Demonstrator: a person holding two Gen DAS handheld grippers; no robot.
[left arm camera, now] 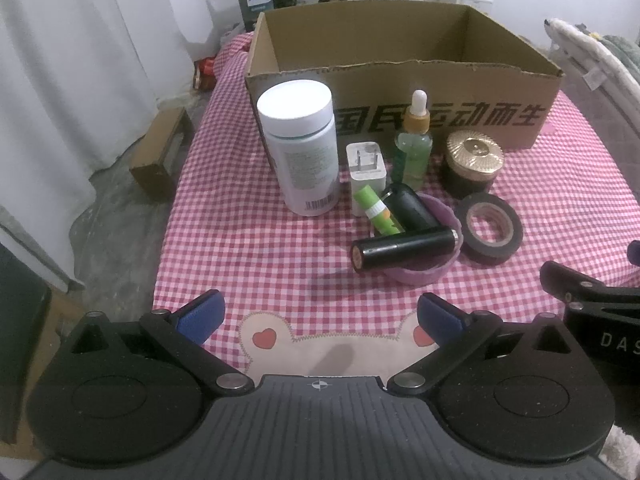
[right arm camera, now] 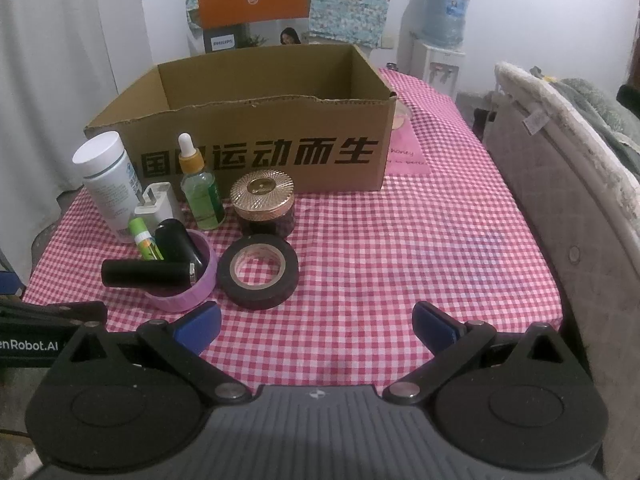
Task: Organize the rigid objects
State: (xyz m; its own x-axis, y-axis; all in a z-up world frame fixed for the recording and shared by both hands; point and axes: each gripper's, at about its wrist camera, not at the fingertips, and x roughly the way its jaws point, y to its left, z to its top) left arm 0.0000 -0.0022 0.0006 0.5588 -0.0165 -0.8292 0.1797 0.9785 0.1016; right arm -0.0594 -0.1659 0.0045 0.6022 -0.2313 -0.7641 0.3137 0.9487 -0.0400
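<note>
An open cardboard box (left arm camera: 440,120) (right arm camera: 260,148) stands at the back of the checked table. In front of it stand a white pill bottle (left arm camera: 300,148) (right arm camera: 108,184), a white charger plug (left arm camera: 366,170) (right arm camera: 158,204), a green dropper bottle (left arm camera: 414,144) (right arm camera: 200,188) and a gold-lidded jar (left arm camera: 474,164) (right arm camera: 264,202). A purple bowl (left arm camera: 420,270) (right arm camera: 188,288) holds a green tube (left arm camera: 376,210) (right arm camera: 146,242) and two black cylinders (left arm camera: 404,248) (right arm camera: 146,274). A black tape roll (left arm camera: 490,228) (right arm camera: 258,272) lies beside it. My left gripper (left arm camera: 320,316) and right gripper (right arm camera: 316,326) are open and empty, short of the objects.
The table carries a pink checked cloth (right arm camera: 400,248). A padded chair or sofa edge (right arm camera: 560,160) runs along the right. A small cardboard box (left arm camera: 160,156) lies on the floor at left. A water dispenser (right arm camera: 440,28) stands behind.
</note>
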